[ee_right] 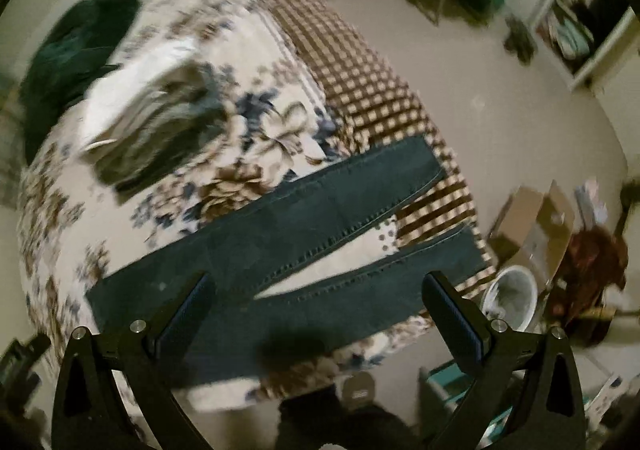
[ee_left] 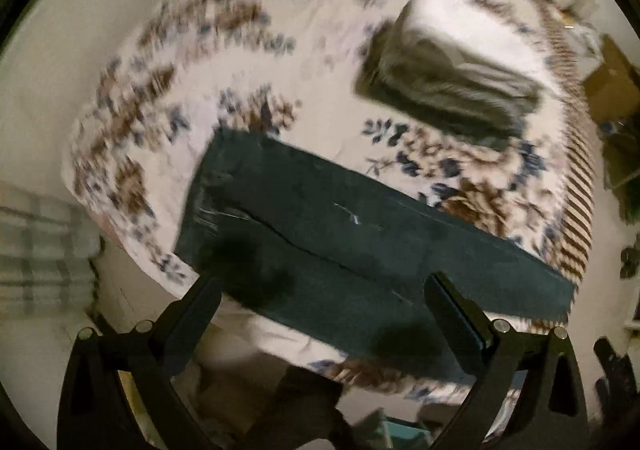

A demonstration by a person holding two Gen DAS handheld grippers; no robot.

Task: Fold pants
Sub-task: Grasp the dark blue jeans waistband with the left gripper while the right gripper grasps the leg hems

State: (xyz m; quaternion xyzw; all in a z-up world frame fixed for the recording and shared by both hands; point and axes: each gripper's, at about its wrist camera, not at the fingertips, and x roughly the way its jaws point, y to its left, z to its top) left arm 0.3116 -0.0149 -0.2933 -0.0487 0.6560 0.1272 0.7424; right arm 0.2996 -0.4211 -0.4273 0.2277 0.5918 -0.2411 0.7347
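Dark blue jeans point(ee_left: 320, 221) lie flat on a floral bedspread point(ee_left: 168, 97). In the left wrist view the waist end is at the left and the legs run right. In the right wrist view the two legs point(ee_right: 320, 217) spread apart toward the checked foot of the bed. My left gripper point(ee_left: 324, 282) is open and empty, held above the near edge of the jeans. My right gripper point(ee_right: 316, 278) is open and empty, above the legs near the crotch. Both views are motion blurred.
A stack of folded grey and white clothes point(ee_left: 452, 81) sits on the bed beyond the jeans. A dark green garment point(ee_right: 76, 49) lies at the far end. Cardboard boxes point(ee_right: 536, 226) and a white bin point(ee_right: 512, 298) stand on the floor by the bed's foot.
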